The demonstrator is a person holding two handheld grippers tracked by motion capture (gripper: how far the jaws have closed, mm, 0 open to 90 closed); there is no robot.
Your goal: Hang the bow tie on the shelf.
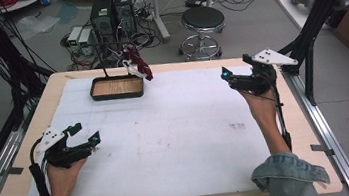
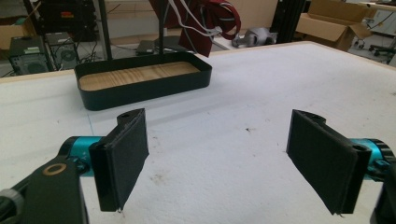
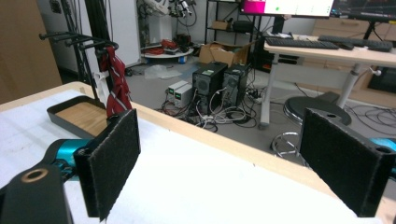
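From above, the black tray (image 1: 117, 87) lies near the table's (image 1: 176, 128) far edge, long side running left to right, open side up; the left tongs (image 1: 86, 131) and right tongs (image 1: 232, 73) hover well apart over bare white cover. Along the left tongs (image 2: 219, 158), spread and empty, the tray (image 2: 140, 84) sits ahead. Along the right tongs (image 3: 233, 163), spread and empty, the table edge (image 3: 243, 154) and computers (image 3: 219, 84) show.

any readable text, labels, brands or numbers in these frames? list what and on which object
None can be read.
Monitor on the desk: pink and white windows, text too small.
Computer towers on the floor: small stickers, blurred.
Cardboard box: no legible print.
Dark smudge on the white table cover: not readable as writing.
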